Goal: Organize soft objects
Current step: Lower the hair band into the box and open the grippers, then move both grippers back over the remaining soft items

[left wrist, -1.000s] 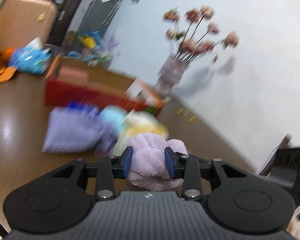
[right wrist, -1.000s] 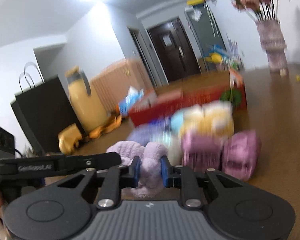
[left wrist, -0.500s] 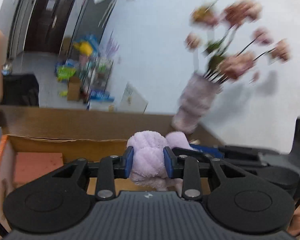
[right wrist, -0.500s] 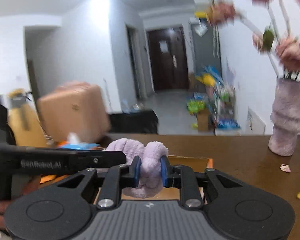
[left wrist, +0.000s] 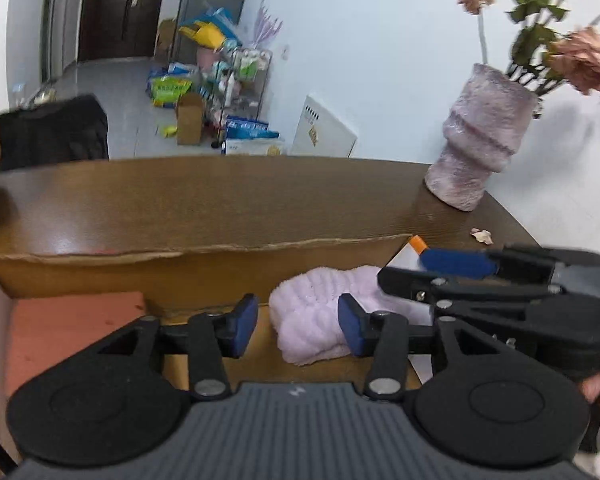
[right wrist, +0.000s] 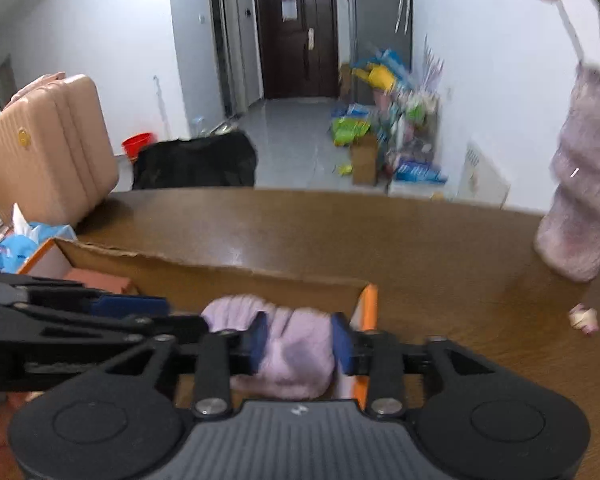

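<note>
We had the lilac plush bundle point(left wrist: 320, 322) lying inside the cardboard box point(left wrist: 204, 268), near its orange-edged end. Left gripper point(left wrist: 298, 326) was spread wide, one pad clear of the plush. Right gripper point(right wrist: 298, 342) also sat parted around it; contact unclear. A pink block point(left wrist: 68, 332) lay at the box's other end.
</note>
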